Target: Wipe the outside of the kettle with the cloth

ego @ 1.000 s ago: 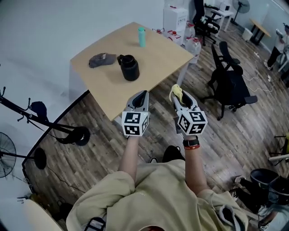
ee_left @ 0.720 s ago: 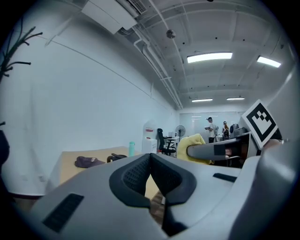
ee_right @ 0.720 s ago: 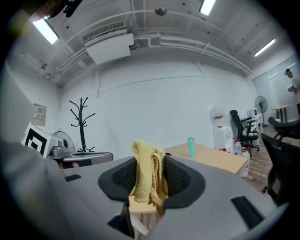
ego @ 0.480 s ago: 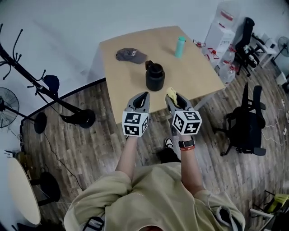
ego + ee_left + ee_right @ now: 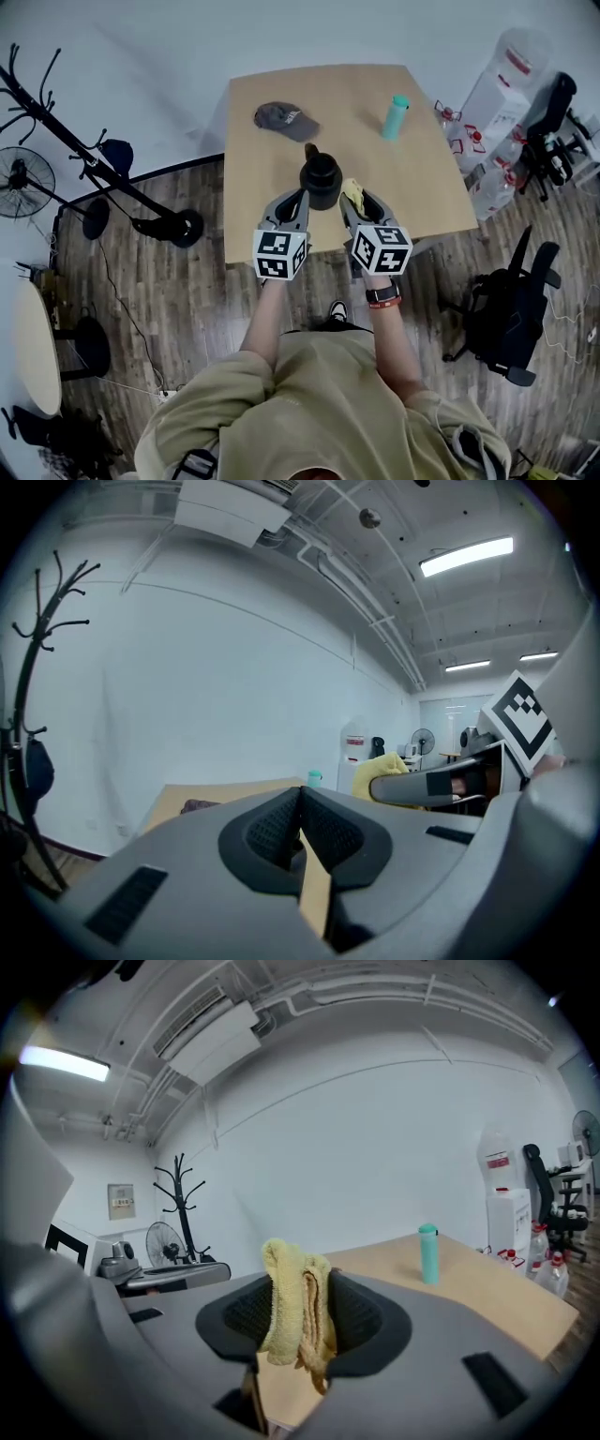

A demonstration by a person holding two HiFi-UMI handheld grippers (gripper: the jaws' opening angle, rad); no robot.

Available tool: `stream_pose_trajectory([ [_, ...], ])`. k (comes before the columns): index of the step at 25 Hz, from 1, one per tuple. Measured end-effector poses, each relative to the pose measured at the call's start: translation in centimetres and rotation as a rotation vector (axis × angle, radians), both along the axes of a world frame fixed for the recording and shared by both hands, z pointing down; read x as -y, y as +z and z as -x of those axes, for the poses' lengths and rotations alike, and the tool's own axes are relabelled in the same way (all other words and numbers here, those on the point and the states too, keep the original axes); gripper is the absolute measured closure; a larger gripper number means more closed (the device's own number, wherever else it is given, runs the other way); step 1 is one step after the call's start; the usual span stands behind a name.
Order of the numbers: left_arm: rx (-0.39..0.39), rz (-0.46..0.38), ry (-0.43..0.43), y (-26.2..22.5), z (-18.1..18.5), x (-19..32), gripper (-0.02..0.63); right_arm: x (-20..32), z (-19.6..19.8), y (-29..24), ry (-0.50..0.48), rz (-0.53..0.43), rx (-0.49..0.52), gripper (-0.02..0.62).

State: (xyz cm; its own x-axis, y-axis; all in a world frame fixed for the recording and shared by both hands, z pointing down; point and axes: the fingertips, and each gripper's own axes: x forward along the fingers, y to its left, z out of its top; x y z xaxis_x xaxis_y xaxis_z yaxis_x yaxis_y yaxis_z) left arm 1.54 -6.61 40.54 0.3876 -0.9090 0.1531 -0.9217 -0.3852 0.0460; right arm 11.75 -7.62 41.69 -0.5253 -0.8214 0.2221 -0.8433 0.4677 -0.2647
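Kettle (image 5: 322, 180): black, on table (image 5: 258, 211), near the edge by me.
My L gripper (image 5: 297, 199): jaws together, empty, just left of kettle.
My R gripper (image 5: 353, 201): clamped on yellow cloth (image 5: 286, 1309), just right of kettle.
Print: jug (image 5: 497, 84) labels, far right of kettle, too small to read.

Bright, even light from ceiling strips (image 5: 466, 557); strong fisheye bending at edges (corners vignetted dark); foreground slightly soft.

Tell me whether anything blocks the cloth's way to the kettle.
Nothing visible does. The right gripper holds the cloth just right of the kettle; the cap and bottle lie farther back.
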Motion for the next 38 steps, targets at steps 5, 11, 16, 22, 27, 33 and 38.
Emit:
stream_pose_trajectory([
  [5,0.004,0.023,-0.07,1.2,-0.5,2.5,0.581,3.3,-0.2,1.0,-0.062,0.009,-0.019,0.419],
  [11,0.033,0.034,-0.086,3.5,2.6,5.2,0.581,6.2,3.3,4.5,-0.084,0.075,-0.041,0.41],
  [16,0.029,0.053,-0.039,5.3,5.3,7.8,0.581,8.1,6.7,6.8,-0.069,0.113,-0.05,0.403],
  [22,0.041,0.051,0.031,6.2,8.3,10.3,0.581,9.8,11.9,9.1,-0.065,0.145,-0.092,0.402],
  [27,0.04,0.074,0.046,7.4,11.8,11.1,0.581,10.7,15.5,11.4,-0.034,0.164,-0.148,0.402],
  [33,0.033,0.094,0.058,8.3,16.2,12.3,0.581,13.4,18.5,13.5,0.059,0.169,-0.254,0.405],
  [38,0.031,0.103,0.072,8.8,18.4,13.3,0.581,15.9,19.8,15.2,0.143,0.214,-0.327,0.408],
])
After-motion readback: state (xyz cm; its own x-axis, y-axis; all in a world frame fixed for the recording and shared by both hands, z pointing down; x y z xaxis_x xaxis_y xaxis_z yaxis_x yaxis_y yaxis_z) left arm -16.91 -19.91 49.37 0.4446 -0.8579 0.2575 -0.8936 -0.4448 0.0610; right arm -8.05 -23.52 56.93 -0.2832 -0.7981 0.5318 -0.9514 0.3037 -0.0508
